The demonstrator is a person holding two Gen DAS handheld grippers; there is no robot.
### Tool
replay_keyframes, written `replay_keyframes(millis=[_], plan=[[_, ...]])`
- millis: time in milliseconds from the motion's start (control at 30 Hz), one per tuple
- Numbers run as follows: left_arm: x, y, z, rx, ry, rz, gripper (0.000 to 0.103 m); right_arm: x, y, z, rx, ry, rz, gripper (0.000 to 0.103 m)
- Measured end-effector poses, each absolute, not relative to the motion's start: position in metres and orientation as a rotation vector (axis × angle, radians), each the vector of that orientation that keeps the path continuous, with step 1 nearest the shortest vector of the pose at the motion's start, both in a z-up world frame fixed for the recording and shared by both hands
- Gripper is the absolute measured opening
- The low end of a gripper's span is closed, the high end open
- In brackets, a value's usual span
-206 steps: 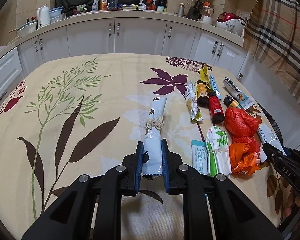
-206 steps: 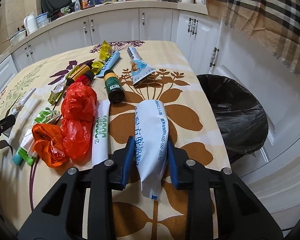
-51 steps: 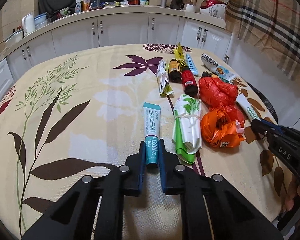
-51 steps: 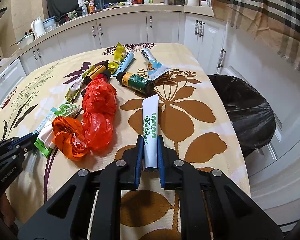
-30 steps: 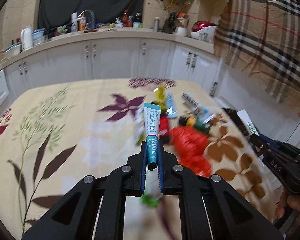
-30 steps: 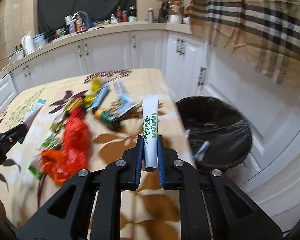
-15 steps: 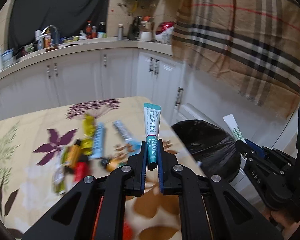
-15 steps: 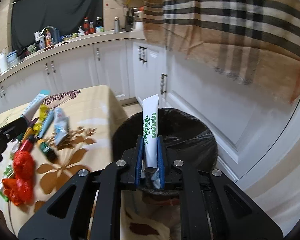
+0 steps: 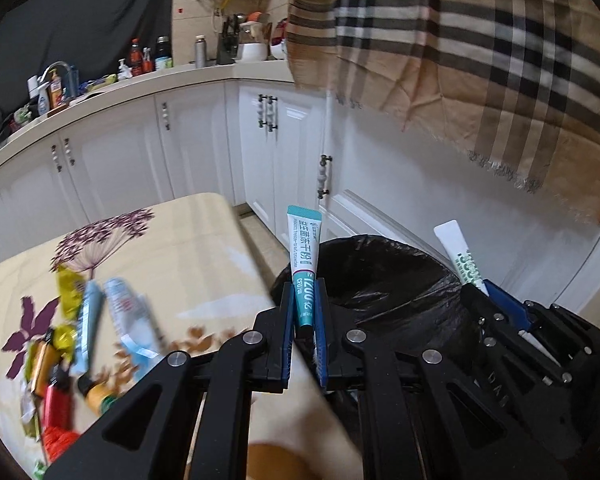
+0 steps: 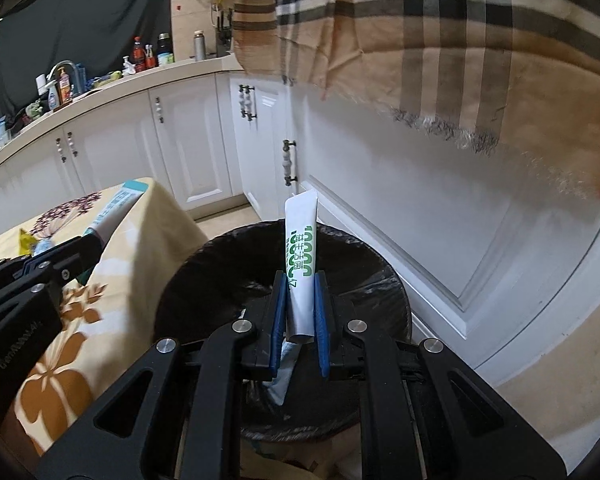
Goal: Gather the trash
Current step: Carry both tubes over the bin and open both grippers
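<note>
Black-lined round trash bin (image 10: 380,276) stands beside the floral-clothed table (image 9: 188,248). Over it, the right gripper (image 10: 300,308) clamps a white, green-lettered tube (image 10: 300,240); the left gripper (image 9: 304,312) pinches a teal-and-white tube (image 9: 303,248) near its rim.

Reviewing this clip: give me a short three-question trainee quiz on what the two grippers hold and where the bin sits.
1. True or false: the left gripper is shut on the teal-capped tube.
2. What does the right gripper hold? A) a red bag B) the white tube with green print C) nothing
3. Fill in: the black-lined bin stands beside the ____.

Key: 1 true; 2 B; 3 table.
</note>
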State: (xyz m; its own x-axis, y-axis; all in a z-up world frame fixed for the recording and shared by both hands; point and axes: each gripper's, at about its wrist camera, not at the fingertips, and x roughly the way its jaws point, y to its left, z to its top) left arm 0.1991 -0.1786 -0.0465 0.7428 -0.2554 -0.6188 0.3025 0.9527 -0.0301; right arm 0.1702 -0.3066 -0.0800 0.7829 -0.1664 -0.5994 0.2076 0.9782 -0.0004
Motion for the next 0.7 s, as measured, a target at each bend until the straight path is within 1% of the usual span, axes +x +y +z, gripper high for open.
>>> replay_keyframes(millis=[133, 167, 233, 333, 367, 400, 500, 533, 567, 700], plan=[[0.213, -0.194, -0.054, 0.086, 0.679, -0.311, 0.012, 0.185, -0.32, -0.088, 0.085, 0.644, -0.221, 0.017], [0.216, -0.197, -0.056, 0.086, 0.683, -0.308, 0.016, 0.188, -0.323, -0.09, 0.091, 0.644, -0.23, 0.023], [0.22, -0.201, -0.061, 0.095, 0.702, -0.312, 0.018, 0.191, -0.329, -0.095, 0.105, 0.648, -0.246, 0.029], [0.223, -0.201, -0.062, 0.097, 0.714, -0.313, 0.029, 0.193, -0.335, -0.097, 0.121, 0.651, -0.261, 0.029], [0.222, -0.199, -0.061, 0.091, 0.711, -0.311, 0.036, 0.192, -0.335, -0.098, 0.121, 0.651, -0.264, 0.029], [0.221, -0.197, -0.06, 0.087, 0.705, -0.307, 0.039, 0.193, -0.335, -0.098, 0.121, 0.652, -0.265, 0.029], [0.218, -0.191, -0.057, 0.08, 0.701, -0.297, 0.042, 0.189, -0.331, -0.096, 0.113, 0.651, -0.268, 0.033], [0.218, -0.191, -0.056, 0.077, 0.703, -0.295, 0.042, 0.186, -0.328, -0.095, 0.108, 0.65, -0.269, 0.037], [0.216, -0.189, -0.055, 0.074, 0.706, -0.293, 0.043, 0.184, -0.326, -0.094, 0.105, 0.648, -0.269, 0.039], [0.203, -0.175, -0.048, 0.067, 0.705, -0.287, 0.044, 0.17, -0.315, -0.085, 0.093, 0.64, -0.255, 0.04]])
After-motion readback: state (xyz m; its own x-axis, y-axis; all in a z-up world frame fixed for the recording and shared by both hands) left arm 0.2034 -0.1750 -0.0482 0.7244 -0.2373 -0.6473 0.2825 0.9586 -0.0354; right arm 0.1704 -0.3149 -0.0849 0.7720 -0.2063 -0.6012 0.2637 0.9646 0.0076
